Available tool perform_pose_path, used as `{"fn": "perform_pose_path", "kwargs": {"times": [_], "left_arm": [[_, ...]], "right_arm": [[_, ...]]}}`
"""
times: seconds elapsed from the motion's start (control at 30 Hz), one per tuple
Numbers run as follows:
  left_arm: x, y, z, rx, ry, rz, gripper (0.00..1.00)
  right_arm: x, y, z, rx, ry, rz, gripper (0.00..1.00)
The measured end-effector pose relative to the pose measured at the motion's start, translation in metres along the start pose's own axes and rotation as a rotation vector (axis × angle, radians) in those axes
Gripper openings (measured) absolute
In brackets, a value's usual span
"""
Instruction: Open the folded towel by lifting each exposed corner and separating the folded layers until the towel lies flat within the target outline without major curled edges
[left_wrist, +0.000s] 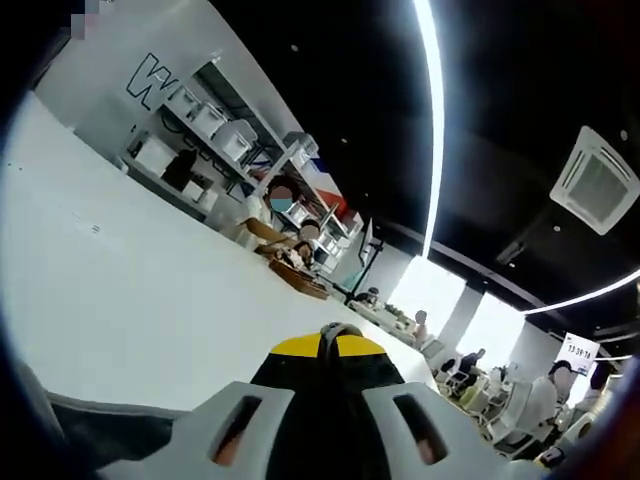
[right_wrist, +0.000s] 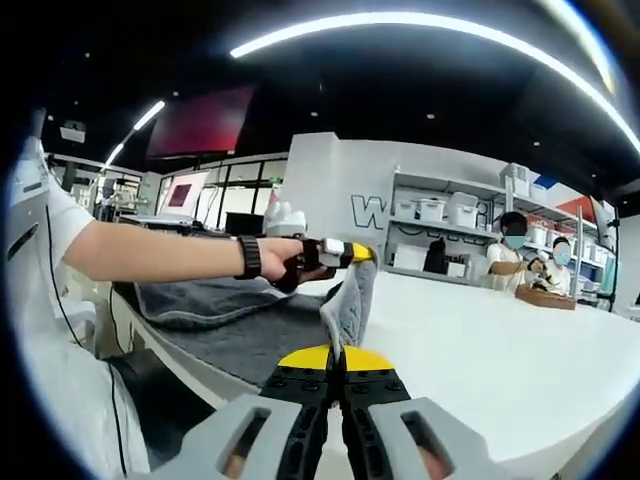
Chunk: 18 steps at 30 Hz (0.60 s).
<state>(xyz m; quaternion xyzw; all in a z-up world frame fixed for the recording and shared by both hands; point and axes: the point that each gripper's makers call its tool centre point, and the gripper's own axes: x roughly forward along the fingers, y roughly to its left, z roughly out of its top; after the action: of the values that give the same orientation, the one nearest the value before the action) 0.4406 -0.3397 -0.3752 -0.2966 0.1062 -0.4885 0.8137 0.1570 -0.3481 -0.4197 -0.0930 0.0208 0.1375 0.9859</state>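
The grey towel (right_wrist: 200, 298) lies bunched on a dark mat (right_wrist: 250, 345) at the table's left end. One fold of it (right_wrist: 352, 300) rises as a narrow strip. My right gripper (right_wrist: 336, 354) is shut on the lower end of that strip, right at its yellow jaw tips. My left gripper (right_wrist: 362, 256), held by a hand with a black wristband, pinches the strip's top end above the table. In the left gripper view its jaws (left_wrist: 330, 340) stand shut, with a small grey bit of towel (left_wrist: 340, 328) showing at the tips.
A white table (right_wrist: 480, 350) stretches away to the right, also seen tilted in the left gripper view (left_wrist: 130, 300). People sit at its far end by a wooden tray (right_wrist: 545, 296). Shelves with bins (right_wrist: 440, 212) line the back wall.
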Motion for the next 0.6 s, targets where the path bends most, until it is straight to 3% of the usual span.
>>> {"fn": "perform_pose_path", "kwargs": {"times": [0.6], "left_arm": [[0.002,-0.008,-0.007,-0.042,0.014,-0.005,0.07]], "right_arm": [[-0.002,-0.006,-0.013,-0.002,0.037,-0.012,0.00]]}}
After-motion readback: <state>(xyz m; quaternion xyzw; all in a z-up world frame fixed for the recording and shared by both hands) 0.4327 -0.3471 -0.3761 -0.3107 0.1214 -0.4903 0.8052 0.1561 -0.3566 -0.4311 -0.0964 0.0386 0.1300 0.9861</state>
